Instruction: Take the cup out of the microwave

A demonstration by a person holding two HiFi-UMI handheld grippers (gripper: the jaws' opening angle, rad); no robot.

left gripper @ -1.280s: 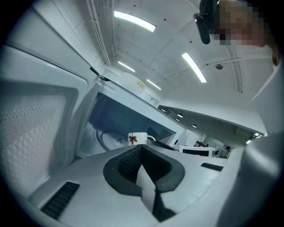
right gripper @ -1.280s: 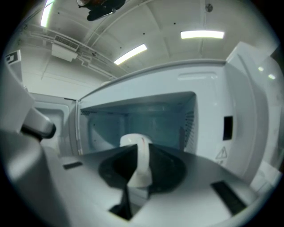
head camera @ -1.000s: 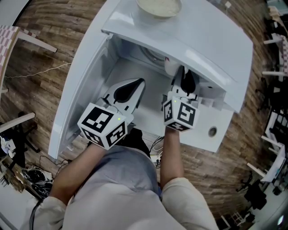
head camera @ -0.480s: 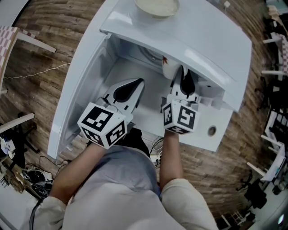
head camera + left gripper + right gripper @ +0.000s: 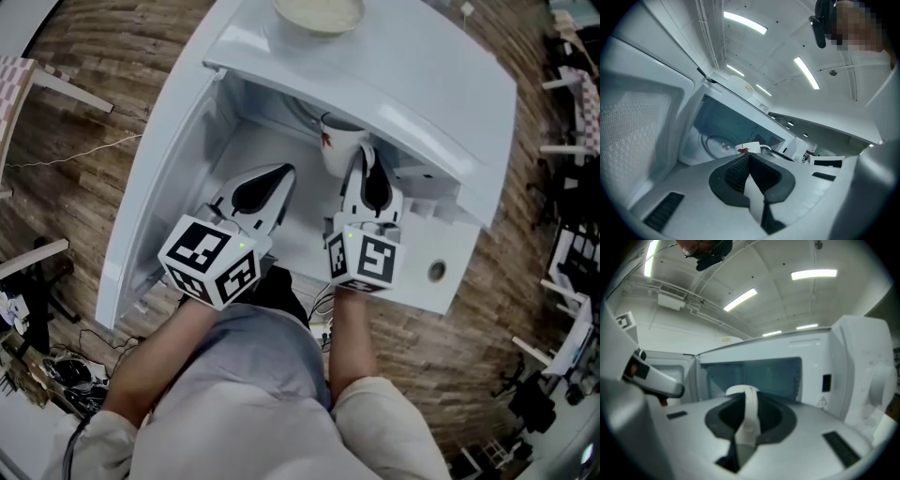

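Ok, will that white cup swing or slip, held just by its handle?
Probably rigid ceramic, so the cup won't flex. Pinched only at its thin handle by the right tongs, it could pivot and tip. Smooth finish may slip.

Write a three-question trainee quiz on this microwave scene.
1. True or false: the cup stands on top of the microwave.
2. Which tool is shut on the cup's handle? A left tool; B right tool; C neither.
3. Fill in: on the microwave's top rests a cream ____.
Key: 1 false, the cup is held at the open front; 2 B; 3 bowl.
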